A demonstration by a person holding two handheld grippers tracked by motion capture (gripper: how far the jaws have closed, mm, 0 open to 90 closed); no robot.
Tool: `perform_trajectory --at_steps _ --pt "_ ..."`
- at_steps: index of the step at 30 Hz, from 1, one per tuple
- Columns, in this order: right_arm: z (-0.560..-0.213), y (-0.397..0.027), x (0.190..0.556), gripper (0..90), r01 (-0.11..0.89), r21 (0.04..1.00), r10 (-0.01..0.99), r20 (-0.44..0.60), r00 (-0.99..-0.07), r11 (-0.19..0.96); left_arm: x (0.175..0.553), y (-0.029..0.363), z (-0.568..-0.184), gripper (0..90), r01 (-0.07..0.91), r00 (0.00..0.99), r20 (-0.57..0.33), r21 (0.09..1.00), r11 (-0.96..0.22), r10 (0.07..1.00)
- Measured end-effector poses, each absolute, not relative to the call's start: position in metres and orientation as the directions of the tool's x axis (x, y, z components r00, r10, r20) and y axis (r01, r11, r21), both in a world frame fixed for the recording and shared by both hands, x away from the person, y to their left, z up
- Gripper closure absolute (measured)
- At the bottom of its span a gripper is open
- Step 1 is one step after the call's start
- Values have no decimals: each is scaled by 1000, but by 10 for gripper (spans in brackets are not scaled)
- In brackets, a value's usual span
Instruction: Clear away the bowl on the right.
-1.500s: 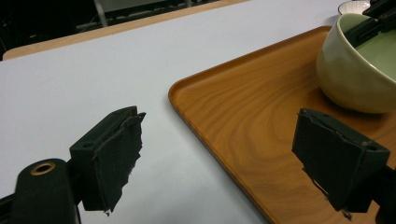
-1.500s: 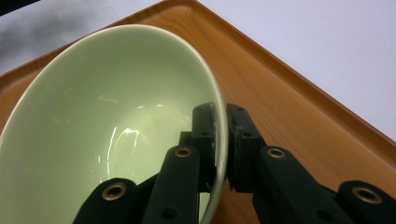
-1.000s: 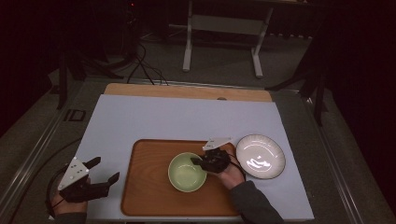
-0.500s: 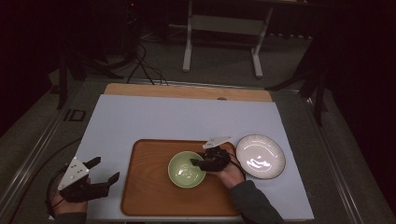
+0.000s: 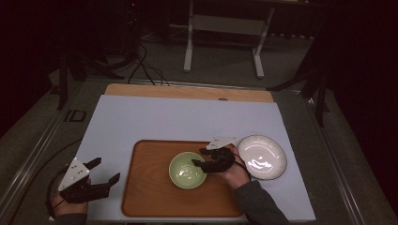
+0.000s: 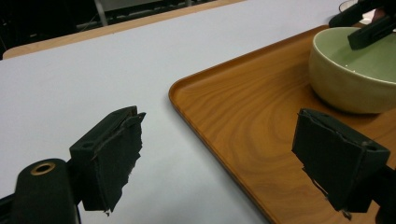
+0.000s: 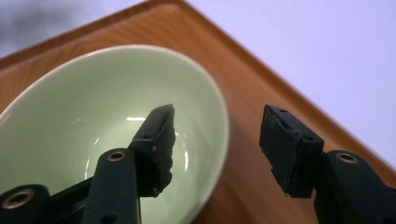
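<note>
A pale green bowl (image 5: pixel 187 169) stands on the wooden tray (image 5: pixel 150 187) at the table's near side. My right gripper (image 5: pixel 197 157) reaches over the bowl's right rim. In the right gripper view one jaw hangs inside the bowl (image 7: pixel 93 107) and the other outside it over the tray (image 7: pixel 252 84). The right gripper (image 7: pixel 219 140) is open: its jaws have just been opening, and the rim lies between the pads with a gap on each side. My left gripper (image 5: pixel 105 169) rests open left of the tray, empty (image 6: pixel 233 154), facing the bowl (image 6: pixel 350 79).
A white plate (image 5: pixel 262 157) sits on the table just right of the tray, close to my right hand. The pale table top (image 5: pixel 187 117) stretches back to a wooden strip at its far edge. Dark floor, cables and a stand lie beyond.
The right gripper's jaws have parted at the bowl's rim, where they were shut one second ago. The bowl stays on the tray. The left gripper has not moved.
</note>
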State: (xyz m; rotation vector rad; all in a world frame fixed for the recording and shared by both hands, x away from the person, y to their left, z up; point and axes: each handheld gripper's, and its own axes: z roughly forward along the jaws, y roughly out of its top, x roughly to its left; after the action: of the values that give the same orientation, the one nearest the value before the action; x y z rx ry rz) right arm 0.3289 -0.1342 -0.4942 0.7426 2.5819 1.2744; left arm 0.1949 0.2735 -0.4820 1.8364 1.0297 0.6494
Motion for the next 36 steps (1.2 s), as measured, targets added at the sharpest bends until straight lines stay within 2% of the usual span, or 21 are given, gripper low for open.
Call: perform_trajectory --at_steps 17,36 --pt "-470 -174 326 448 313 819 553 -5 -833 480 195 273 -482 154 381 511 18 891 -245 859" --pt "-463 -220 319 437 327 831 617 -24 -787 451 195 273 -482 154 382 510 17 891 -244 860"
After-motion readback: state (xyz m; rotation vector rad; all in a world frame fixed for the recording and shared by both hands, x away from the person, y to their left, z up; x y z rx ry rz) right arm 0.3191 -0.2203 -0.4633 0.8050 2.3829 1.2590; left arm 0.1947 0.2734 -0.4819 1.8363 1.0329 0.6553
